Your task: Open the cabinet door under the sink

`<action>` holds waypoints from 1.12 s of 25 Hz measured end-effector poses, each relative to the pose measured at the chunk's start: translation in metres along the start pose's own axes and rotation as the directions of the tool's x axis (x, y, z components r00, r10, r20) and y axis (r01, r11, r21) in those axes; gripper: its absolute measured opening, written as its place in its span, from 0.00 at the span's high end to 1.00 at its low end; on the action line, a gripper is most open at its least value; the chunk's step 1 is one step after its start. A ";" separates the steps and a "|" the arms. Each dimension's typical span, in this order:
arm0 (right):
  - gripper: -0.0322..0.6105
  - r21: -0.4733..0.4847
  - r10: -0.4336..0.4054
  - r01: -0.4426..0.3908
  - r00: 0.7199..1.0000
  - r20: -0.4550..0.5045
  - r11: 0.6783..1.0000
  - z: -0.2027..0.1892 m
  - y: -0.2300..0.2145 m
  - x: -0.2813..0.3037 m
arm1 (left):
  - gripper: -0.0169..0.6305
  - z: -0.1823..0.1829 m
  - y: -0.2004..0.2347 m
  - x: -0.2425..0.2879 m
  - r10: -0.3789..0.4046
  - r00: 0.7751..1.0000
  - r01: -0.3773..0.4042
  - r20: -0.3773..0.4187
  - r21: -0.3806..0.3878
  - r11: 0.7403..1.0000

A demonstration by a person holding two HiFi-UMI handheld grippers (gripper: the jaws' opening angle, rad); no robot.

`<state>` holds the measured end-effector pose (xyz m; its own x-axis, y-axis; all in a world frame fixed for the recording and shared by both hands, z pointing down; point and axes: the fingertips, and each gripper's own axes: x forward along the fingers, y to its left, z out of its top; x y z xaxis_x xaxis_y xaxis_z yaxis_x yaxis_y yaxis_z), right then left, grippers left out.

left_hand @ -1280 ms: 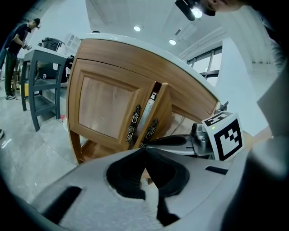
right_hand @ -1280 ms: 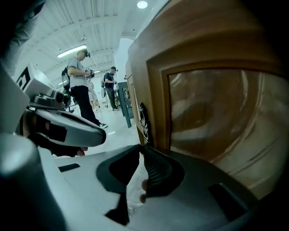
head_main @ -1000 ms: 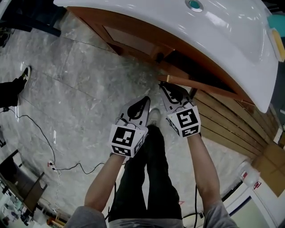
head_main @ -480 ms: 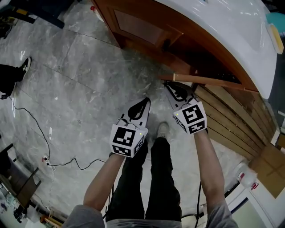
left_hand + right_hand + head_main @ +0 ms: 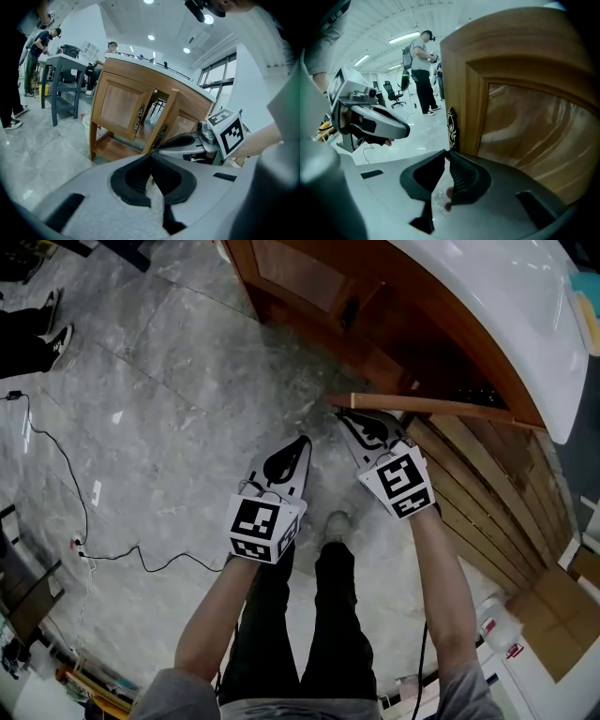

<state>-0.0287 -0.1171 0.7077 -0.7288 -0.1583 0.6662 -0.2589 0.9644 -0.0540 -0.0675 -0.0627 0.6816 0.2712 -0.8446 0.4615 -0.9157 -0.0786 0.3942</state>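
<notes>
One cable (image 5: 122,555) well apart from door (image 5: 441,408)

A grey, veined stone-tile floor (image 5: 169,399) carries everything: the wooden cabinet (image 5: 309,282) stands on it at the top of the head view, with wooden slats (image 5: 487,493) just beside it to the right and a cardboard box (image 5: 553,638) farther out at the lower right. A thin black cable (image 5: 112,554) snakes across the tiles on the left, near a small white object (image 5: 97,490). A pale shoe (image 5: 335,521) is planted below the cabinet, and another person's dark shoes (image 5: 58,338) rest at the upper left edge
</notes>
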 end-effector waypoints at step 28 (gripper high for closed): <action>0.87 -0.257 0.207 -0.246 0.964 -0.169 0.934 -0.094 0.071 -0.098 | 0.96 -0.070 -0.103 -0.036 0.057 0.998 -0.058 -0.024 -0.028 0.998</action>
<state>0.0841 -0.0135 0.7087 -0.6489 0.0830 0.7564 0.1006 0.9947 -0.0229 0.0382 0.0134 0.6801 0.2254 -0.8350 0.5019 -0.9210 -0.0146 0.3893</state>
